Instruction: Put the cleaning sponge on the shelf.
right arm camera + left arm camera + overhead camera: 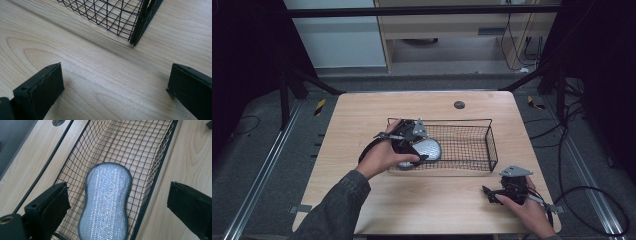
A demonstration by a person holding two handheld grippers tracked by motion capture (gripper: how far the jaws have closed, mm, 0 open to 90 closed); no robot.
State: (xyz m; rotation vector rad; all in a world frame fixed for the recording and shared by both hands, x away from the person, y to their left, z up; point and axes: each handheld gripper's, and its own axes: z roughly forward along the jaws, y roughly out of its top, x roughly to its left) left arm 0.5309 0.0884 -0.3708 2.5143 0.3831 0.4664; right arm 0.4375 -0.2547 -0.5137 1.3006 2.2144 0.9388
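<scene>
A silver, glittery scrubbing sponge (428,148) (106,202) lies flat on the floor of a black wire basket (490,145) (160,167), at its left end. My left gripper (416,146) (117,202) hangs over that end of the basket, open, its jaws spread wide to either side of the sponge without touching it. My right gripper (488,192) (115,82) rests low over bare wood near the table's front right, open and holding nothing. The basket's corner (136,30) stands just beyond it.
The light wooden table (362,200) has a round cable hole (459,104) (58,122) at the back centre. The right part of the basket is bare mesh. Black cables (592,200) trail on the floor to the right of the table.
</scene>
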